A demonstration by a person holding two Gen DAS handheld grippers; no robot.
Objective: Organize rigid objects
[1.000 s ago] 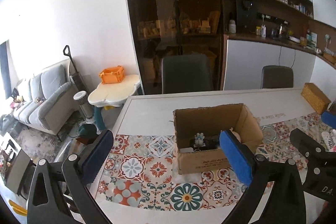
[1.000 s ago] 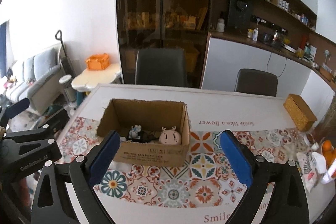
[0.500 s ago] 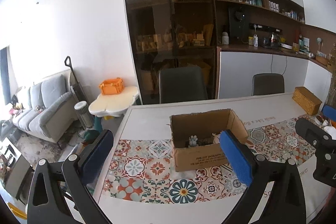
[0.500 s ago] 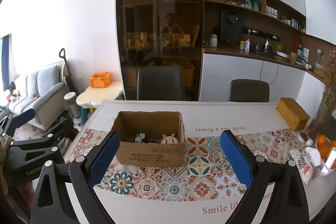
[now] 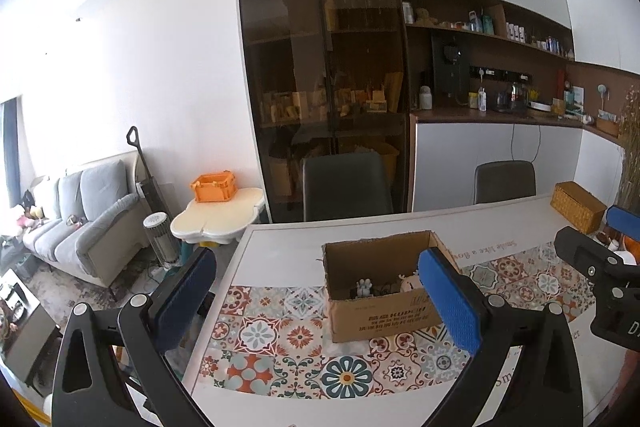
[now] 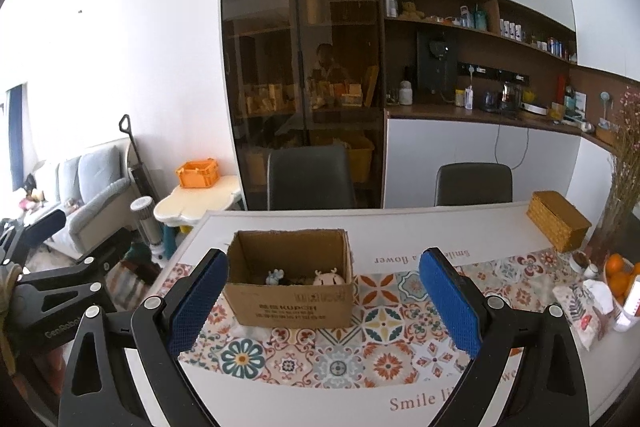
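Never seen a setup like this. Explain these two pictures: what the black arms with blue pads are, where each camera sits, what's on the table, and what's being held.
No robot here: a person carries a handheld two-finger gripper in each hand, and a fisheye camera on each looks forward along its fingers. One picture is from the left gripper, the other from the right gripper. The blue pads are the fingertips. Both grippers are open and hold nothing.

On the white table with its patterned tile-print mat stands an open brown cardboard box. Inside it are a small grey-blue figurine, a round pink toy with antlers and some darker items too small to identify. Toward the right sit a woven yellow-brown box and some oranges.
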